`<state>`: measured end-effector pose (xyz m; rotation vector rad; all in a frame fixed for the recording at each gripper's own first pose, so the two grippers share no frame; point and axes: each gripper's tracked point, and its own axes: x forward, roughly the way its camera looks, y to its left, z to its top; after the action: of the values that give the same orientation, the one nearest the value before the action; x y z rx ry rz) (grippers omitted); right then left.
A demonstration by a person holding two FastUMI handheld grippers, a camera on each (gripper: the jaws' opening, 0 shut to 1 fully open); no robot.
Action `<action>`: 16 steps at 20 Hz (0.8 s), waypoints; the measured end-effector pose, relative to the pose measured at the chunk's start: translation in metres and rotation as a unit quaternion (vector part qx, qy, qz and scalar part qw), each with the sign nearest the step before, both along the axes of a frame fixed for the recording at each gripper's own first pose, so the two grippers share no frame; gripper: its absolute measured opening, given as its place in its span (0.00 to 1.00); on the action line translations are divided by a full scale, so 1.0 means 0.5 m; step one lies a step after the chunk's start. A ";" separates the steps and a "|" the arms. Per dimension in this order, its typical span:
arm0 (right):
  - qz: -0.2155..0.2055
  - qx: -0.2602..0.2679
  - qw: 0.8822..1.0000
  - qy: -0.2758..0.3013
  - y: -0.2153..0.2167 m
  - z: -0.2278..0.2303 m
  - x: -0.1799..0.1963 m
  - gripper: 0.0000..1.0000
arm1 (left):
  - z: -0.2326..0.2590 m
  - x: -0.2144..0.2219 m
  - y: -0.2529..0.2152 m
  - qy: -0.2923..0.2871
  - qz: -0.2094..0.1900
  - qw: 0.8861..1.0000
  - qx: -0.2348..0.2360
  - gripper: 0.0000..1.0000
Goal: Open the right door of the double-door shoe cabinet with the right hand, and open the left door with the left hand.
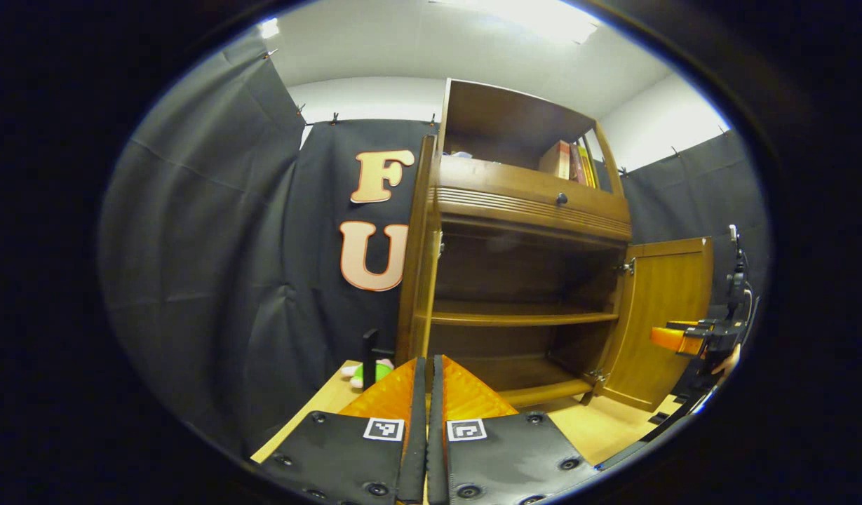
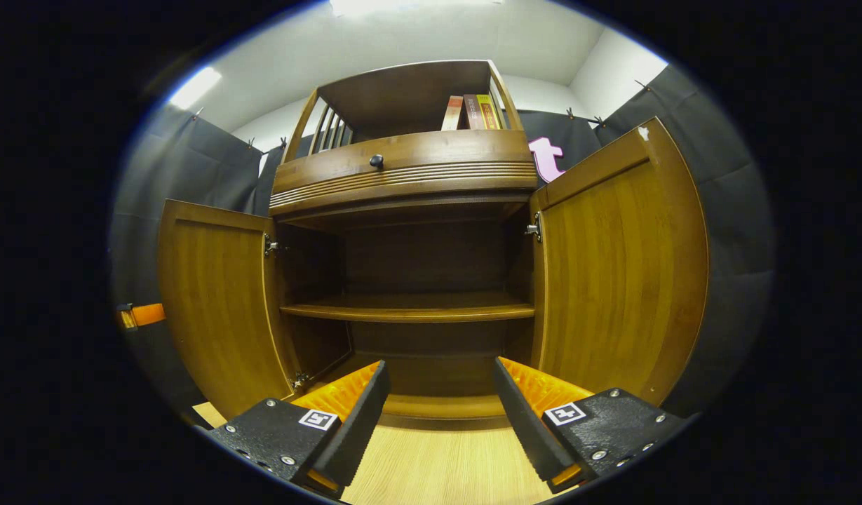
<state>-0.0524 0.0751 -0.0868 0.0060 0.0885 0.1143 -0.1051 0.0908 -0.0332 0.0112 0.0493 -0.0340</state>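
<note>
The wooden shoe cabinet stands with both doors swung wide. Its left door and right door flank a bare inner shelf. My right gripper is open in front of the lower compartment, touching nothing. In the left gripper view I see the left door edge-on, with my left gripper shut just below and in front of that edge, nothing visible between its fingers. The right door hangs open farther off, and the right gripper hovers beside it, held by a hand.
Books stand on the cabinet's open top shelf above a drawer with a dark knob. A green and pink soft toy lies left of the cabinet on the light wooden surface. Black cloth walls close in both sides.
</note>
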 end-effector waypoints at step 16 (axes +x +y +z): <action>-0.001 0.002 1.000 -0.021 -0.036 0.057 -0.016 0.92 | 0.017 0.117 -0.171 0.009 -0.036 0.999 0.023 0.27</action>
<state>-0.0604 0.0572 -0.0582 0.0075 0.0467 0.1121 -0.0465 0.0054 -0.0249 0.0581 0.0677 -0.1045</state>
